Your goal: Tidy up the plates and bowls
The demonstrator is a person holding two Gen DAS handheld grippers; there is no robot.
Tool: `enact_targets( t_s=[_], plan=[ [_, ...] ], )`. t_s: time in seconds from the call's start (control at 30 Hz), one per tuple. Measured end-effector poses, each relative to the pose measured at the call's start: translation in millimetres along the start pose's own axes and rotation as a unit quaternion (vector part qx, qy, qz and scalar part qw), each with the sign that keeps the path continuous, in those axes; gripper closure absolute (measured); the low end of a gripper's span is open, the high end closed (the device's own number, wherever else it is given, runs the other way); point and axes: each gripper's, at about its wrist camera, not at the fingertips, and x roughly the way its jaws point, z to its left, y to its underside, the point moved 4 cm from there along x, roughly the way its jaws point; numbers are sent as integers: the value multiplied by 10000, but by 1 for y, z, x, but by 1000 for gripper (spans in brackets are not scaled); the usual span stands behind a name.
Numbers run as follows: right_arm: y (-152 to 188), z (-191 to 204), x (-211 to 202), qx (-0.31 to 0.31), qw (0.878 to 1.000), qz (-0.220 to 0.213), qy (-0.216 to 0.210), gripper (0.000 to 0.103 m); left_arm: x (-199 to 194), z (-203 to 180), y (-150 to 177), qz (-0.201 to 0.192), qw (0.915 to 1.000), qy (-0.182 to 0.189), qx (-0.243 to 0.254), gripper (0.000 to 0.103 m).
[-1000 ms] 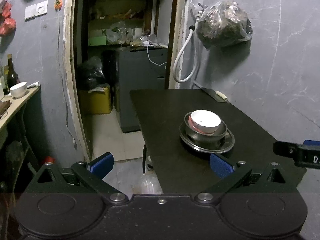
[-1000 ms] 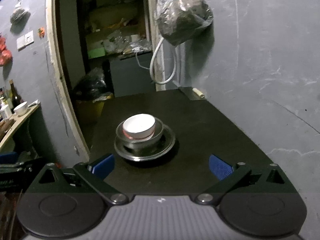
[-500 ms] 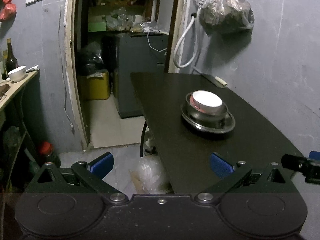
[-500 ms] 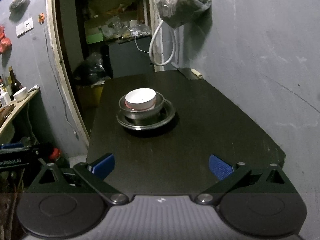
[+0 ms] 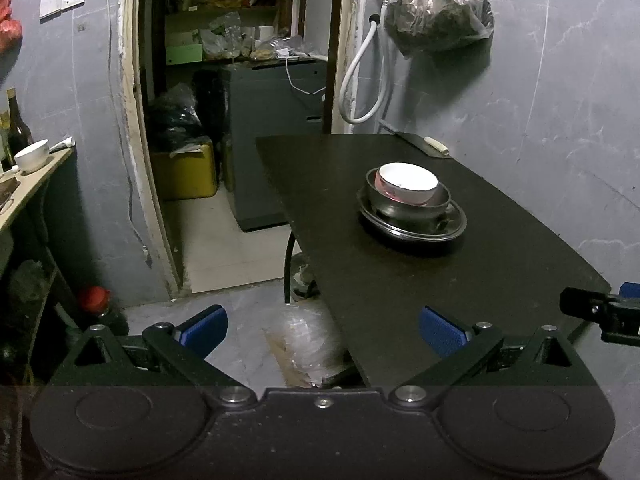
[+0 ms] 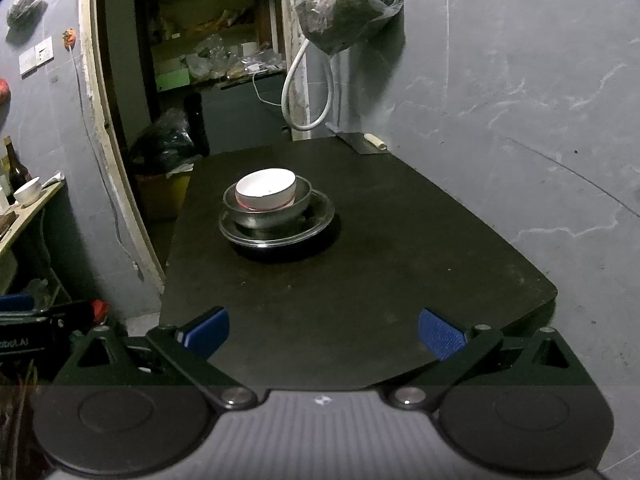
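On the black desk (image 6: 360, 272) a stack is sitting: a white bowl (image 6: 266, 193) is nesting inside a metal bowl (image 6: 267, 210), and the metal bowl is resting on a metal plate (image 6: 276, 227). The stack is standing nearer the desk's far end than its near edge, well apart from both grippers.

Readable writing: in the right wrist view, partial white lettering, reading roughly "OOL.AI", is showing on the body of the left gripper at the left frame edge. No other label is legible in either view.

The left gripper (image 5: 322, 328) is hovering off the desk's left near corner, its blue-padded fingers (image 5: 204, 328) spread wide and holding nothing. The right gripper (image 6: 324, 332) is hovering over the desk's near edge, its fingers (image 6: 440, 334) equally wide apart and empty.

View differences: the left wrist view is showing the floor left of the desk, a crumpled clear plastic bag (image 5: 308, 344) under the desk's near corner, a red-capped bottle (image 5: 94, 302) and a desk leg (image 5: 289, 264); part of the right gripper is entering at its right edge. The right wrist view is showing the desk's whole near edge and right corner. Both views are showing a hanging bag (image 6: 348, 4) on the wall beyond the desk, a white hose (image 6: 308, 88), and a side shelf carrying a white cup (image 5: 32, 155) and a dark bottle (image 5: 16, 128).
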Motion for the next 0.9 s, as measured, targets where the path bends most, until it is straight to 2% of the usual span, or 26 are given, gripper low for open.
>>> enact_targets(
  t_s=[0.9],
  plan=[
    [0,-3,1,-14,10000,51,-64,0,-4,-1,-1,-7,10000,7,31,1]
  ],
)
